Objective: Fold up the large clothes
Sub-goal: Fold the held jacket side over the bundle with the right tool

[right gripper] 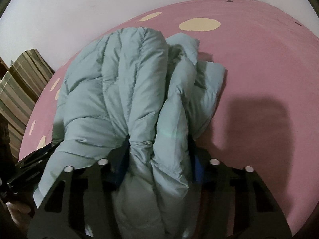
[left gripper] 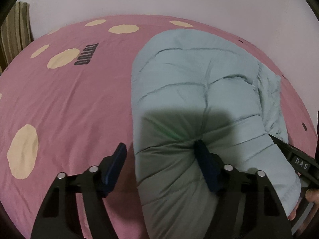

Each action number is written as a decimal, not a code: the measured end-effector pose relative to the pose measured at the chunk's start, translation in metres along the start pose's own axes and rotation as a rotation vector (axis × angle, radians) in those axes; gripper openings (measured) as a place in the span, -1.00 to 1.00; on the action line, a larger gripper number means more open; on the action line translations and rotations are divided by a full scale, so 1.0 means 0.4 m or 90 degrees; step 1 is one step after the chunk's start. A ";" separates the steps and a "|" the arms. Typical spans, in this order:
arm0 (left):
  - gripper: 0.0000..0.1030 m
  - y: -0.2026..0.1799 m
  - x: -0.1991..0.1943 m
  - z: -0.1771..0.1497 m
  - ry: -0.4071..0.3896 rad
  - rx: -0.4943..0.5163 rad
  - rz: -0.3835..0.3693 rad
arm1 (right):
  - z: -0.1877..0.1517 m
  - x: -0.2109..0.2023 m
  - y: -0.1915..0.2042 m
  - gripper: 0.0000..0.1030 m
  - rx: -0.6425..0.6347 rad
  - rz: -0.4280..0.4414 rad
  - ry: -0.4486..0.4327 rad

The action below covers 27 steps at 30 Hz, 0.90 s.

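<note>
A pink bedsheet (left gripper: 69, 103) with cream dots carries the pale-blue quilted puffer jacket (left gripper: 199, 91), bunched lengthwise. The right gripper (right gripper: 157, 149) pinches a gathered fold; the left gripper (left gripper: 161, 161) straddles the jacket's edge, unclenched.

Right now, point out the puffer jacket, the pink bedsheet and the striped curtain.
puffer jacket (right gripper: 127, 83): right wrist view, on a quilted panel.
pink bedsheet (left gripper: 79, 103): left wrist view, bare fabric left of the jacket.
striped curtain (right gripper: 18, 91): right wrist view, on its folds.
</note>
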<state>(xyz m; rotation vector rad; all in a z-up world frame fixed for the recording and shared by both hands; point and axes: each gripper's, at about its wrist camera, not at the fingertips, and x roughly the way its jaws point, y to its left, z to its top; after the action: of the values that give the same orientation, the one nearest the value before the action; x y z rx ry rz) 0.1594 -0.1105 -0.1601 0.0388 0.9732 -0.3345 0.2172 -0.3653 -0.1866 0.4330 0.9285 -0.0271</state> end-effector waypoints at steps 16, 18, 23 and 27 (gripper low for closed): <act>0.07 0.048 -0.024 0.015 -0.018 -0.003 0.043 | 0.023 0.025 0.103 -0.49 -0.039 0.057 -0.011; 0.07 0.066 -0.027 0.016 -0.020 -0.008 0.053 | 0.032 0.040 0.118 -0.49 -0.048 0.066 -0.007; 0.07 0.135 -0.028 0.029 -0.023 -0.031 0.067 | 0.050 0.080 0.157 -0.49 -0.072 0.081 0.005; 0.07 0.179 -0.021 0.040 -0.026 -0.043 0.076 | 0.060 0.106 0.184 -0.49 -0.083 0.086 0.011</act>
<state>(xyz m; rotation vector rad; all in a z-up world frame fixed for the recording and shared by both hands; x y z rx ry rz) 0.1892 -0.0434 -0.1526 0.0283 0.9361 -0.1914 0.2766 -0.3004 -0.1815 0.3746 0.9113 0.1592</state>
